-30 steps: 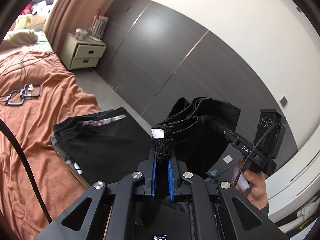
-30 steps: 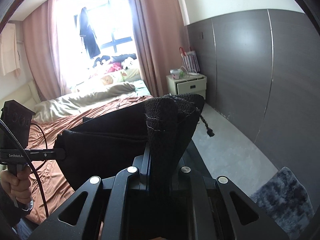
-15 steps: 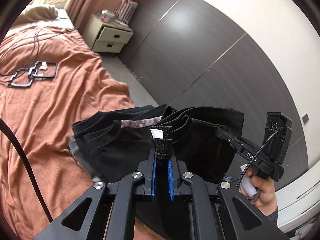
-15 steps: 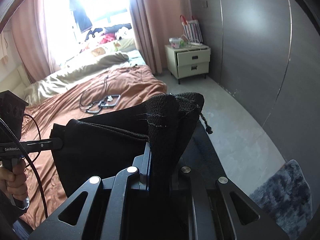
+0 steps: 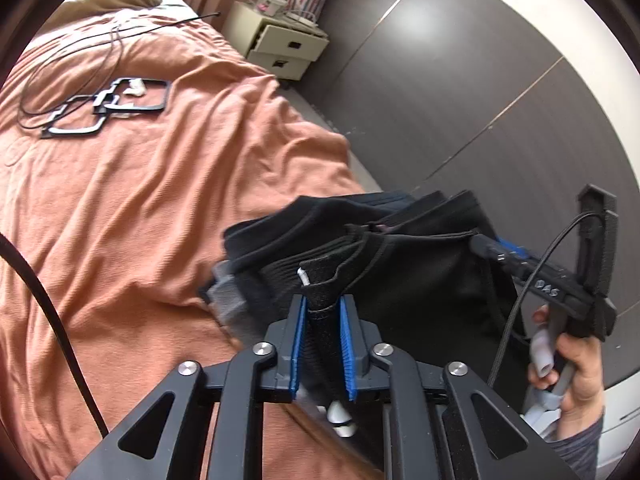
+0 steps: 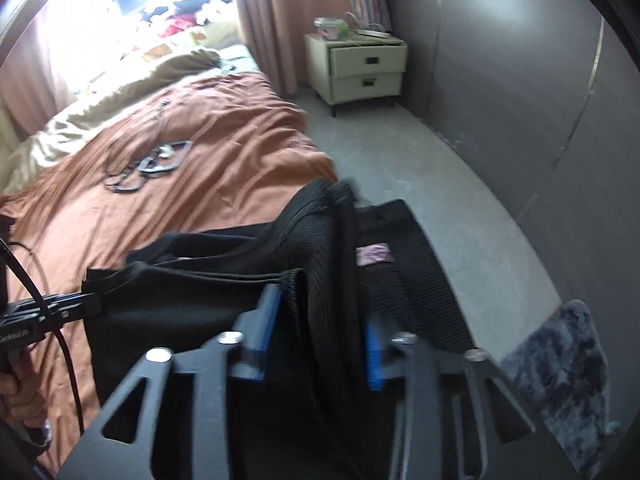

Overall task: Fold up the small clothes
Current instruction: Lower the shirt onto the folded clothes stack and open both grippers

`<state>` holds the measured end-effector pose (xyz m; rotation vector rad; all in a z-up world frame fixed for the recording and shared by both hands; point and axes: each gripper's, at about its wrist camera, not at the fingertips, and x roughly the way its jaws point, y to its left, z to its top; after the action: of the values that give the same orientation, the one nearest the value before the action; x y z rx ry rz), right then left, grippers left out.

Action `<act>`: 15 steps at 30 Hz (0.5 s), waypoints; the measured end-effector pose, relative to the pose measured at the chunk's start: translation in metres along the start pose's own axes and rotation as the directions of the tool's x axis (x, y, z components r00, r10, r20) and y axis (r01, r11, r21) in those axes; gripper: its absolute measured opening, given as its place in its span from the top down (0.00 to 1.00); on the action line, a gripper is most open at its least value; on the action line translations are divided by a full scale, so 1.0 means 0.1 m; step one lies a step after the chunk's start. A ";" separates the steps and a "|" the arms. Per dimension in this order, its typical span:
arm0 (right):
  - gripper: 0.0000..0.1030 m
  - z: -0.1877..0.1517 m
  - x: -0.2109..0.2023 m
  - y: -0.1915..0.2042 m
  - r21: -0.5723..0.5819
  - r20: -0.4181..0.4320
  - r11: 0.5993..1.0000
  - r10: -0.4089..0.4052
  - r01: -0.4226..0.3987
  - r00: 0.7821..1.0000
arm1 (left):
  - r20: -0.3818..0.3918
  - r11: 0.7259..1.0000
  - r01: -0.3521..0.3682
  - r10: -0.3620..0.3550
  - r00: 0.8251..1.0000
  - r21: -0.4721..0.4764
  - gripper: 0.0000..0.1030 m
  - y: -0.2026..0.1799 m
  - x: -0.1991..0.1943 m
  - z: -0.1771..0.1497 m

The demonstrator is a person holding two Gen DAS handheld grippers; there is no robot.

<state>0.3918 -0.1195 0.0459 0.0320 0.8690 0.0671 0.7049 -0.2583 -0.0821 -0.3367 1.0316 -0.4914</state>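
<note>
Black garment between opening fingers, orange bedspread

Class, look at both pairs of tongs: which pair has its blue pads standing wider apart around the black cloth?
The right tongs: their pads stand clear of the black cloth and are opening. The left tongs sit much narrower, just starting to open.

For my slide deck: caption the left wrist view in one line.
Left tongs opening around a black garment lowered onto the orange bedspread.
</note>
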 end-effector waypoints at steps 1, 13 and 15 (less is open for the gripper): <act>0.42 -0.02 -0.08 -0.06 0.000 0.012 1.000 -0.003 0.003 1.000 | 0.006 1.000 0.003 -0.003 1.000 -0.004 0.74 0.04 -0.01 0.00; 0.55 -0.67 -0.73 -0.41 -0.007 0.031 1.000 0.004 -0.004 1.000 | 0.057 0.986 0.005 -0.014 0.998 0.164 0.70 -0.21 -0.16 0.16; 0.60 -0.79 -0.82 -0.48 0.007 0.046 1.000 0.017 -0.017 0.999 | 0.033 0.981 0.032 -0.040 0.999 0.193 0.71 -0.30 -0.11 0.19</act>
<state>0.2804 -0.1730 0.0550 0.0479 0.8231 0.0789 0.7097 -0.2764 -0.0505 -0.1913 0.9349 -0.6109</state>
